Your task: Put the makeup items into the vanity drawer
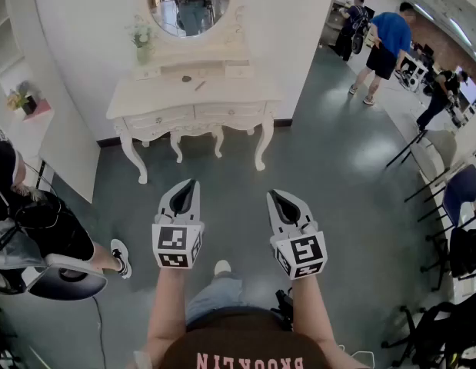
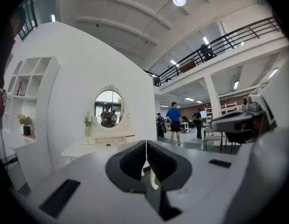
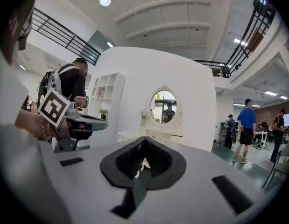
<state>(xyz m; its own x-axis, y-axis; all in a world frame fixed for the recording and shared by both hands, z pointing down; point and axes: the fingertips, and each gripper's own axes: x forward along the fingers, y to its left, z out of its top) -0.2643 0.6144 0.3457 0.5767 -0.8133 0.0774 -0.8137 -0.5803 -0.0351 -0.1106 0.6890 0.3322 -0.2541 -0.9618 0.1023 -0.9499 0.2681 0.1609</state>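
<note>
Both grippers are held out side by side over the grey-green floor [image 1: 337,198], pointing roughly level toward a white vanity [image 1: 245,97] that stands well apart from them against a curved white wall panel [image 1: 291,14]. The left gripper [image 1: 191,186] has its jaws pressed together with nothing between them; its own view shows the two dark pads meeting along a thin seam. The right gripper [image 1: 277,198] is the same, with jaws together and empty. The two grippers are near each other but do not touch.

The makeup items lie on the vanity's surface, just in front of its raised back ledge: a small dark item [image 1: 186,78] and, beside it to the right, a thin stick [image 1: 200,85] lying at a slant (both are too small to say what kind of makeup they are). The drawers [image 1: 222,112] in the vanity's front are closed. An oval mirror [image 1: 189,2] rises above the ledge, and a vase of pale flowers [image 1: 143,43] stands at the ledge's left end.

At the left edge of the head view a seated person [image 1: 34,221] in dark clothes occupies a chair, one white shoe stretched toward the left gripper. A person in a blue shirt [image 1: 390,41] stands farther off at the upper right, among others. A white shelf unit [image 2: 30,85] stands to the left of the wall panel.
</note>
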